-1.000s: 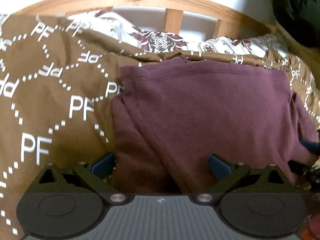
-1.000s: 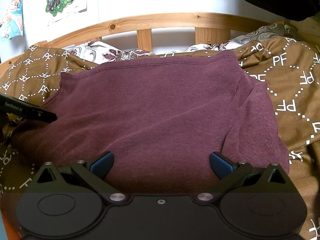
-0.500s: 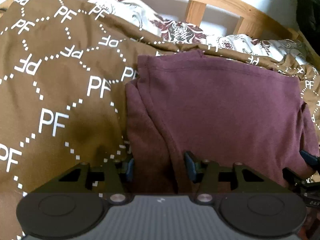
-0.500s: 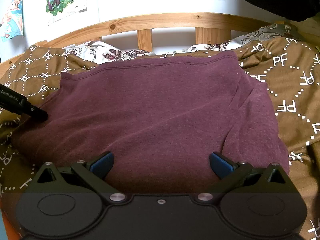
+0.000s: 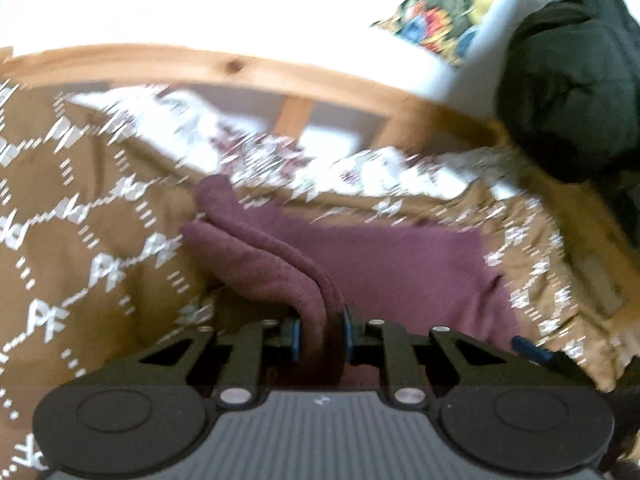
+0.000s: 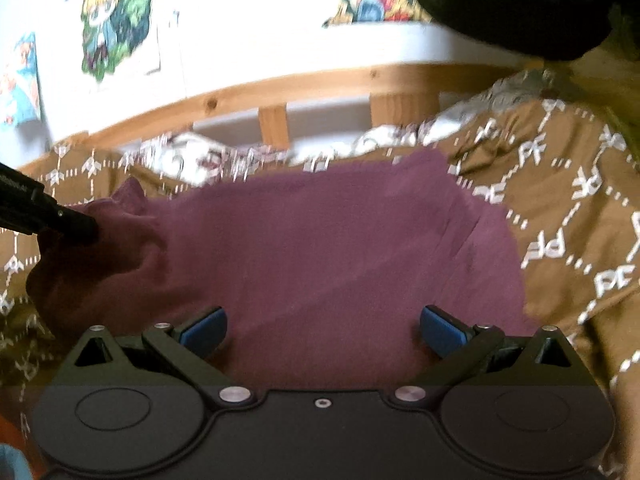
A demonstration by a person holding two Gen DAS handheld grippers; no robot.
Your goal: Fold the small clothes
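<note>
A maroon garment [image 5: 392,264] lies spread on the brown blanket. In the left wrist view my left gripper [image 5: 320,336] has its jaws closing on the garment's left edge; a thick fold of the cloth runs between the blue pads and rises off the bed. The right wrist view shows the garment [image 6: 320,240] wide and mostly flat, with its left corner bunched up under the left gripper [image 6: 64,220]. My right gripper [image 6: 322,330] is open just above the garment's near edge, with cloth below its fingers but nothing pinched. Both views are blurred.
The brown blanket [image 6: 568,216] with white "PF" marks covers the bed. A wooden bed rail [image 6: 280,88] and a floral pillow [image 6: 208,156] run along the back. Dark cloth [image 5: 568,80] hangs at the upper right. Posters [image 6: 112,28] are on the wall.
My left jaws went from wide open to closed on the garment's left edge and lifted it. The right gripper stayed open and rose a little.
</note>
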